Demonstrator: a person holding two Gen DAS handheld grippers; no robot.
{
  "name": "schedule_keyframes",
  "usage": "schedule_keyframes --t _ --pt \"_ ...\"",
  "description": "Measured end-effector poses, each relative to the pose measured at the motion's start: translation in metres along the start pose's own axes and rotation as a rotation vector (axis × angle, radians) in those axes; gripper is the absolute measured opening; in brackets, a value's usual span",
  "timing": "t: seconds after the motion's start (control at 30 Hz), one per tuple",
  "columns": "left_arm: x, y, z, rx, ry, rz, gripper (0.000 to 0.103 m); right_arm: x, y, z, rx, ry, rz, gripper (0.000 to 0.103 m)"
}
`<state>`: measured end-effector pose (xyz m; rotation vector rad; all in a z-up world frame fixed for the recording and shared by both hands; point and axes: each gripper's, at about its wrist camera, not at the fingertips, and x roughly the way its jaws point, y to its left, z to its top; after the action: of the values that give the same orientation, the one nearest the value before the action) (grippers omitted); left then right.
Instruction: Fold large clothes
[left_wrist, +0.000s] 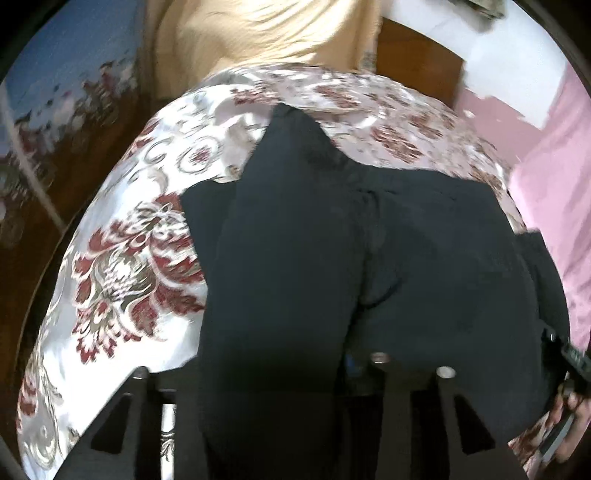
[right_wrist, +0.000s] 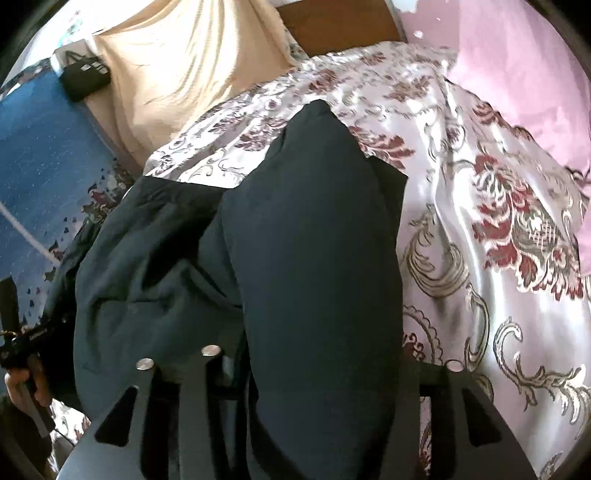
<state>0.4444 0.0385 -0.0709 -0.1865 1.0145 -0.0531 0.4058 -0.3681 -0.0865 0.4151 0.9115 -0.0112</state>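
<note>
A large dark navy garment (left_wrist: 332, 266) lies on a bed with a shiny floral bedspread (left_wrist: 122, 258). It also fills the middle of the right wrist view (right_wrist: 303, 258). My left gripper (left_wrist: 291, 373) holds a fold of the dark cloth, which drapes over its fingers and hides the tips. My right gripper (right_wrist: 306, 365) likewise has dark cloth bunched between its fingers, tips hidden. The right gripper shows at the right edge of the left wrist view (left_wrist: 569, 362). The left gripper shows at the left edge of the right wrist view (right_wrist: 22, 339).
A cream cloth (right_wrist: 177, 66) hangs past the bed's far side. A pink cloth (right_wrist: 517, 74) lies at the right. A wooden headboard (right_wrist: 340, 22) stands behind. A blue patterned carpet (right_wrist: 40, 147) covers the floor at the left.
</note>
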Motion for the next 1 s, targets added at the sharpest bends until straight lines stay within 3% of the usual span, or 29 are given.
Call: schedule_keyframes --t 0.07,0.23,0.37,0.47,0.5,0.53,0.8,1.0 --pt "0.000 0.009 0.000 -0.053 -0.003 0.016 0.063 0.001 -0.003 -0.002 0.013 0.006 -0.023 0.055" --pt "-0.009 0.012 -0.005 -0.070 -0.064 0.064 0.085 0.001 -0.003 -0.006 0.001 -0.007 -0.067 0.069" --pt "-0.022 0.000 -0.008 -0.020 -0.099 0.137 0.085 -0.003 0.003 -0.007 -0.015 -0.017 -0.100 0.071" --pt "-0.034 -0.006 -0.011 0.006 -0.120 0.142 0.086 -0.009 0.006 -0.008 -0.021 -0.034 -0.125 0.076" --pt "-0.038 -0.007 -0.013 0.010 -0.130 0.138 0.086 -0.013 0.007 -0.009 -0.023 -0.048 -0.132 0.094" --pt "-0.043 -0.009 -0.015 0.014 -0.141 0.132 0.087 -0.017 0.008 -0.009 -0.029 -0.066 -0.145 0.102" --pt "-0.083 -0.032 -0.036 0.036 -0.236 0.067 0.102 -0.061 0.025 -0.011 -0.111 -0.171 -0.190 0.102" --pt "-0.109 -0.054 -0.057 0.118 -0.324 0.068 0.103 -0.094 0.041 -0.020 -0.146 -0.240 -0.175 0.102"
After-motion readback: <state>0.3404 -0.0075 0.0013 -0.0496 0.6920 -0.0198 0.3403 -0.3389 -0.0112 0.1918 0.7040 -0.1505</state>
